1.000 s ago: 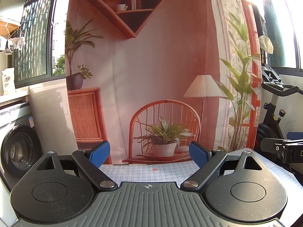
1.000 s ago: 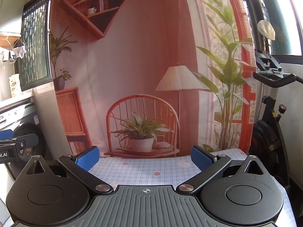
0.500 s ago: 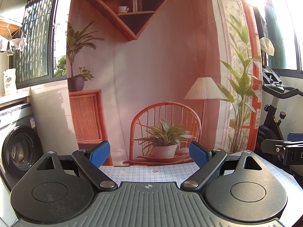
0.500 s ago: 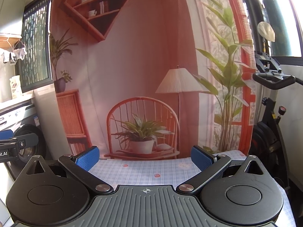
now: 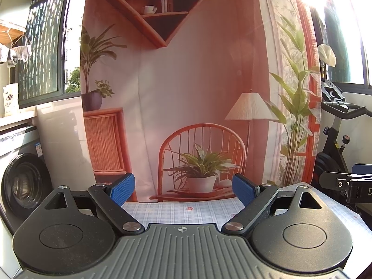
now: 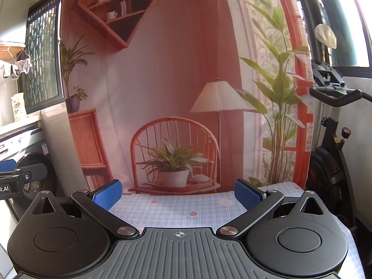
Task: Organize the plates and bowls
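Only "t.AI" reads on the left gripper [image 6: 14, 183] — both grippers' jaws spread, empty — right gripper [image 6: 177, 193].

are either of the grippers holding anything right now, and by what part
Nothing is held. The left gripper and the right gripper both have their blue fingers spread wide, with only the checked tablecloth visible between them.

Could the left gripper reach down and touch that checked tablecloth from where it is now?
Probably yes. The left gripper is open and holds nothing, and the checked tablecloth lies just ahead and below its blue fingers. Nothing shows between them in this view, though the gripper's own body hides the nearer cloth.
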`<move>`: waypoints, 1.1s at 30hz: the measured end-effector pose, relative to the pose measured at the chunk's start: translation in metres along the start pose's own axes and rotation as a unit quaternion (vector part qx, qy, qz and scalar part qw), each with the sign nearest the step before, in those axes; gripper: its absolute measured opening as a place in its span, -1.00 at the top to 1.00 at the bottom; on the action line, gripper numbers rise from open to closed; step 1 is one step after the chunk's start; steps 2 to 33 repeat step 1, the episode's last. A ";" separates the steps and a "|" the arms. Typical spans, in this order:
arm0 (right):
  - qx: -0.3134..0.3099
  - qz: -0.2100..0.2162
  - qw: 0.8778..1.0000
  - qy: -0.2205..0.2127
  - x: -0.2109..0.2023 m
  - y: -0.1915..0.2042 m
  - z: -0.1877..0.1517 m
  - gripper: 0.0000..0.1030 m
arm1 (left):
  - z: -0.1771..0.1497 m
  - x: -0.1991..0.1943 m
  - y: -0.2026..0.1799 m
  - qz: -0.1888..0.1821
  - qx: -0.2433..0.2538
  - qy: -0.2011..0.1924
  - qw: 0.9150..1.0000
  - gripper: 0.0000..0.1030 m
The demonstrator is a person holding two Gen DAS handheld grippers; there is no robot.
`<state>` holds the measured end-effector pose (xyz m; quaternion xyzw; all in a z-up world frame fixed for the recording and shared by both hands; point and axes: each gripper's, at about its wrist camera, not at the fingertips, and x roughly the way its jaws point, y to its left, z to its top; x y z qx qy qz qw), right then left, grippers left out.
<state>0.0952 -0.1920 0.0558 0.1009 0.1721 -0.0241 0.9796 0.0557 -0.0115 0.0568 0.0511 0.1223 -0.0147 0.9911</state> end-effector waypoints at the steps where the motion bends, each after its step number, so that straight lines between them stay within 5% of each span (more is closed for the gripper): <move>1: 0.000 0.000 1.000 0.000 0.000 0.000 0.000 -0.99 | 0.000 0.001 0.000 0.000 0.000 0.002 1.000 -0.79; 33: 0.000 0.000 1.000 0.000 0.000 0.000 0.000 -0.99 | 0.000 0.001 0.000 0.000 0.000 0.002 1.000 -0.79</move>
